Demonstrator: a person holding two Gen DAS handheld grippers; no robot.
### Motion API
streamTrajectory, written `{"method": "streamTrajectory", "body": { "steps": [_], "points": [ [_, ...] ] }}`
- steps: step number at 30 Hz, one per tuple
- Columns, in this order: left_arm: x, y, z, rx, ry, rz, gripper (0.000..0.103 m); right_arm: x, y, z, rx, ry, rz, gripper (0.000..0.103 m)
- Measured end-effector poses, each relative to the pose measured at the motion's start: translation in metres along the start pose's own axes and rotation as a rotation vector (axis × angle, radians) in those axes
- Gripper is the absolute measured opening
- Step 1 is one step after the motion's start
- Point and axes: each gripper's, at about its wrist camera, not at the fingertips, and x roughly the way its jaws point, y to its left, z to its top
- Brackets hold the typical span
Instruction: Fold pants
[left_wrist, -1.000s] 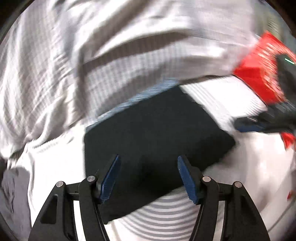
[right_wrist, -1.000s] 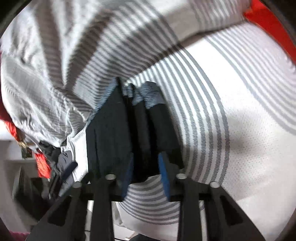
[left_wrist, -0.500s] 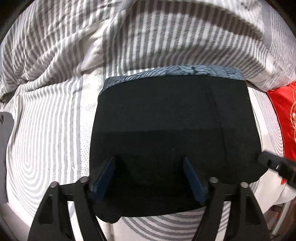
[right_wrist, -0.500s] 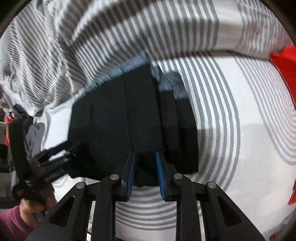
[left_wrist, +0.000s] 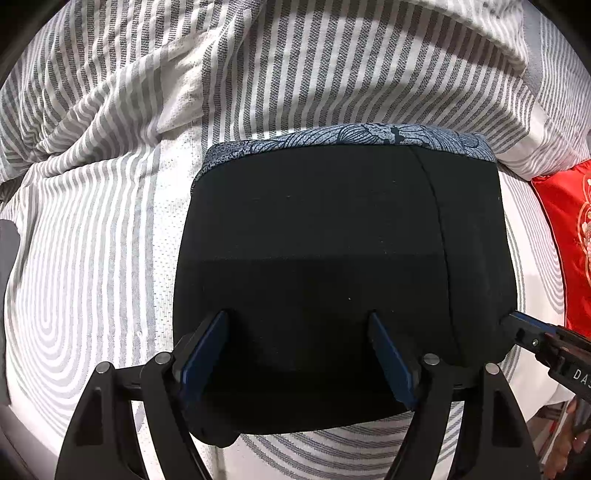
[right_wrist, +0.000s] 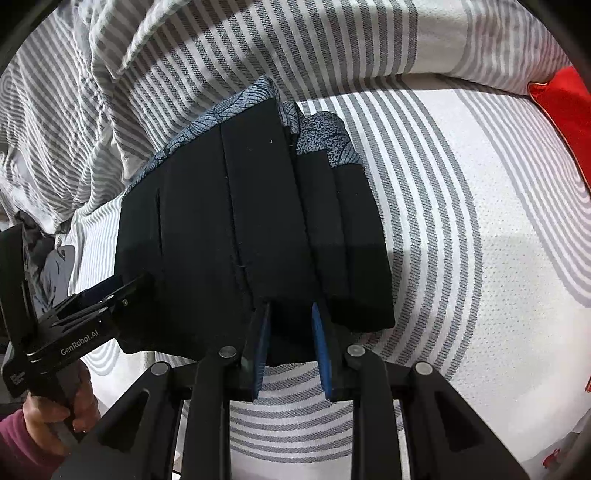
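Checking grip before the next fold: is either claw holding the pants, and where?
The right claw looks narrowed around the near edge of the folded pants, though a firm clamp can't be confirmed. The left claw is open over them, gripping nothing.

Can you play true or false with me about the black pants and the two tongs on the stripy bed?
1. The black pants lie folded in a thick stack on the striped bedding. True.
2. The left tongs are squeezed tight shut. False: their fingers stand wide apart over the pants.
3. A red cushion sits at the edge of the bed. True.
4. The pants have a bright yellow band. False: the band at the far edge is blue-grey with a pattern.
5. The right tongs are far away from the pants. False: their fingers sit at the near edge of the stack.
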Motion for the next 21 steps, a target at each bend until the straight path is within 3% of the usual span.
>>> {"method": "streamTrajectory", "body": {
  "steps": [5, 8, 21],
  "points": [
    [0.004, 0.004, 0.002, -0.001, -0.002, 0.001, 0.08, 0.001, 0.001, -0.001, -0.006, -0.012, -0.008, 0.025],
    [0.005, 0.004, 0.001, -0.001, 0.004, -0.002, 0.09, 0.001, 0.002, -0.002, -0.014, -0.017, -0.013, 0.025],
    [0.013, 0.006, 0.002, 0.001, 0.017, -0.02, 0.09, -0.002, -0.001, -0.004, 0.003, -0.04, 0.007, 0.026]
  ]
}}
